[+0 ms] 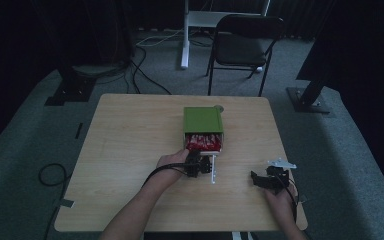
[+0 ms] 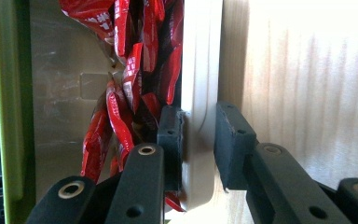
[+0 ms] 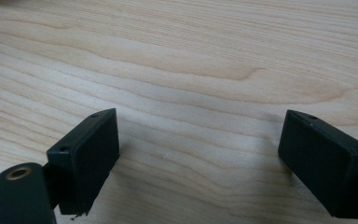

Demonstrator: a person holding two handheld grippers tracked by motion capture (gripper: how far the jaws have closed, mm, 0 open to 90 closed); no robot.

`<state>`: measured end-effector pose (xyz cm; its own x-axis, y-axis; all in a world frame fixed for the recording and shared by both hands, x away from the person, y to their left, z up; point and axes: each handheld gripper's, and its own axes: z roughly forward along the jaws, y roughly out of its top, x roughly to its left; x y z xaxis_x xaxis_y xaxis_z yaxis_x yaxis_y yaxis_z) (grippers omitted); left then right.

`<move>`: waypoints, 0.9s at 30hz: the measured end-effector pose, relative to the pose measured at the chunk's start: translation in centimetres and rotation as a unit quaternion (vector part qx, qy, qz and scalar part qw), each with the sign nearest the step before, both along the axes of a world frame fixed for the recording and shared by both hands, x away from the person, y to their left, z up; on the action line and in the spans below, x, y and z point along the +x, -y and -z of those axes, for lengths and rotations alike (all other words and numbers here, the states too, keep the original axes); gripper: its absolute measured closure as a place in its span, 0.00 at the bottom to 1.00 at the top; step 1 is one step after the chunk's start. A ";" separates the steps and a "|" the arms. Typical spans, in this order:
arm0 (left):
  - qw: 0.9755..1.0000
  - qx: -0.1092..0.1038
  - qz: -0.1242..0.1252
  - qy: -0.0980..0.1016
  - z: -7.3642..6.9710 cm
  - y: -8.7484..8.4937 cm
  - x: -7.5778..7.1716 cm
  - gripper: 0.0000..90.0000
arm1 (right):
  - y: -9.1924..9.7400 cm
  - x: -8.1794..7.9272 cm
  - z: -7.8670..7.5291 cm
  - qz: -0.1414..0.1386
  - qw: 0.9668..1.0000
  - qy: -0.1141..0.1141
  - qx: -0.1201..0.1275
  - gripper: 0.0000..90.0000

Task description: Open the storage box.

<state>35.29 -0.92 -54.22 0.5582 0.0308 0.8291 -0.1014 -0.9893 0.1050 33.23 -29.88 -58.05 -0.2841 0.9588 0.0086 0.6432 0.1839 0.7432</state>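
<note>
Wooden table (image 1: 130,165) seen from above, bearing a green box (image 1: 203,120) near its middle, with a pale drawer (image 1: 222,142) pulled out toward the person and packed with red packets (image 1: 204,142). Left gripper (image 1: 196,161) at the drawer's near edge, held by the left hand (image 1: 172,161); in the left gripper view, left gripper (image 2: 198,140) clamped on the drawer's pale front wall (image 2: 198,93), one black pad inside against the red packets (image 2: 135,84), the other outside over the table (image 2: 307,84), both pressing the wall. Green side of the box (image 2: 10,102) along the left edge of that view. Right gripper (image 1: 269,179) resting low at the table's right near corner, well apart from the box, held by the right hand (image 1: 280,200). In the right gripper view, right gripper (image 3: 198,158) spread wide, nothing between the two black pads, bare wood grain of the table (image 3: 191,70) beneath.
</note>
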 end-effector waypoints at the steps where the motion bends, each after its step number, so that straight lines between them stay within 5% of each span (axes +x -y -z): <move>1: 1.000 0.002 0.002 0.001 0.0 0.0 -0.1 0.84 | 0.0 0.0 0.0 0.000 1.000 0.000 0.000 0.13; 27: 1.000 0.001 0.011 -0.003 0.1 -0.1 -3.4 0.84 | 0.0 0.0 0.0 0.000 1.000 0.000 0.000 0.13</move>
